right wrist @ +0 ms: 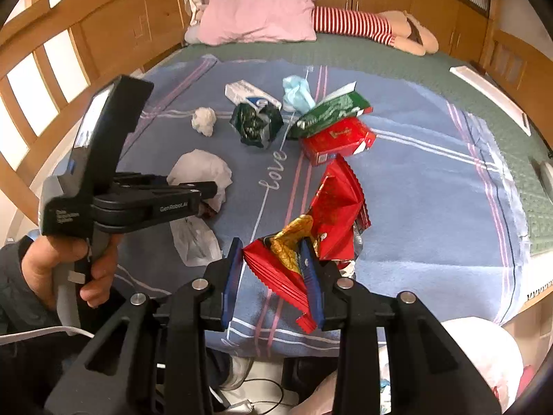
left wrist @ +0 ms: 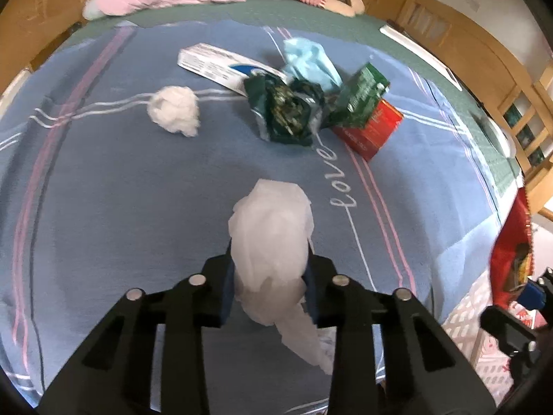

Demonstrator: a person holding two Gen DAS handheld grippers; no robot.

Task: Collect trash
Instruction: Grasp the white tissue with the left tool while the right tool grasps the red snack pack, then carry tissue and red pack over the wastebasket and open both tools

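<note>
My left gripper (left wrist: 271, 283) is shut on a crumpled white tissue (left wrist: 273, 235) and holds it above the blue blanket; it also shows in the right wrist view (right wrist: 204, 190). My right gripper (right wrist: 273, 276) is shut on a red snack wrapper (right wrist: 331, 214), also seen at the right edge of the left wrist view (left wrist: 511, 256). On the bed lie a white tissue ball (left wrist: 174, 110), a dark green foil bag (left wrist: 287, 110), a blue face mask (left wrist: 309, 62), a white toothpaste box (left wrist: 221, 64), a green box (left wrist: 363, 95) and a red box (left wrist: 371, 129).
A pink pillow (right wrist: 259, 14) and a striped doll (right wrist: 366, 26) lie at the head of the bed. Wooden rails (right wrist: 48, 55) run along both sides. A white plastic bag (right wrist: 484, 356) sits below the bed's near edge at the right.
</note>
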